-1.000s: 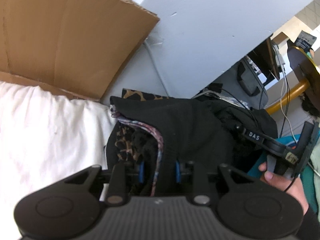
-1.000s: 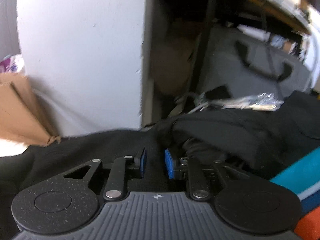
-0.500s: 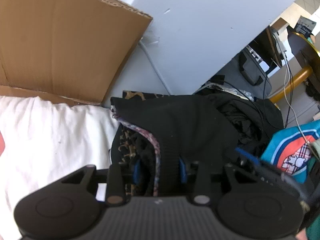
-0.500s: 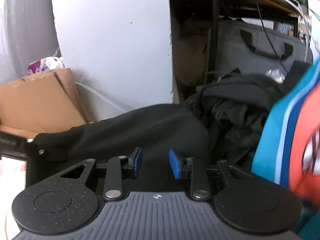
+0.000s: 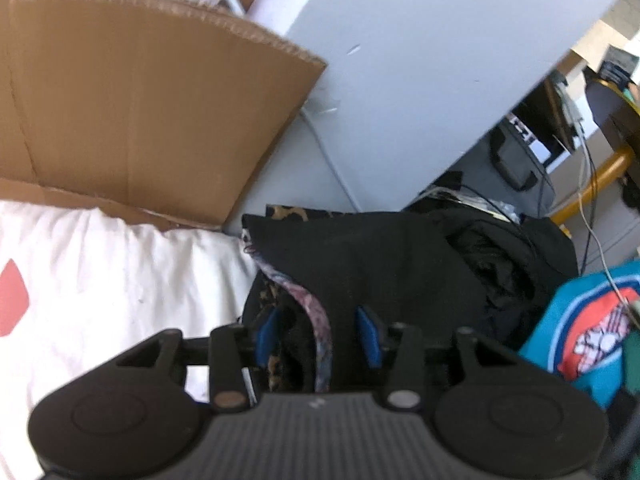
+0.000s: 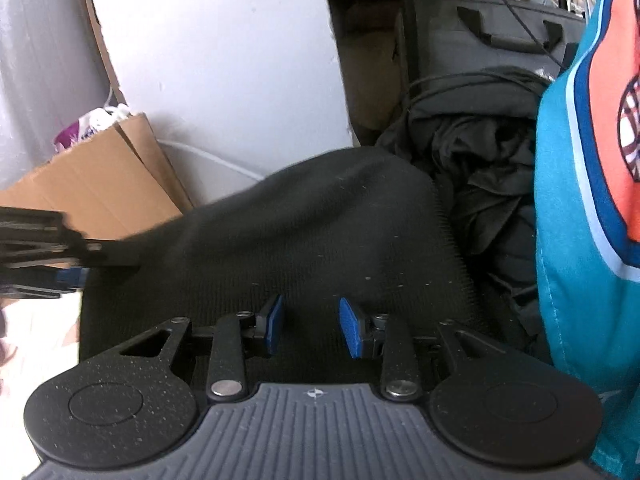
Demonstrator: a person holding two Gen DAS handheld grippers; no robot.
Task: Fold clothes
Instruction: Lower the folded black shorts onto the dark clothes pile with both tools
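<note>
White bedsheet with a red patch (image 5: 100,280) covered the bed, with a brown cardboard box (image 5: 140,100) and a pale grey wall panel (image 5: 420,60) behind. Stack of clothes sat at the bed's far edge: a folded black knit garment (image 5: 380,264) on top, a leopard-print piece (image 5: 276,312) and a floral-trimmed edge (image 5: 308,304) under it. Left gripper (image 5: 318,334) had its fingers wide apart, straddling the stack edge, holding nothing. Right gripper (image 6: 310,324) was likewise parted and empty over the black knit. Compared with a second ago, both fingers had widened and the right gripper had pulled back and up. That suggested the black piece had just been let go onto the stack. Teal-and-orange printed shirt (image 6: 592,160) hung close at right, a crumpled dark grey heap (image 6: 480,152) behind.
</note>
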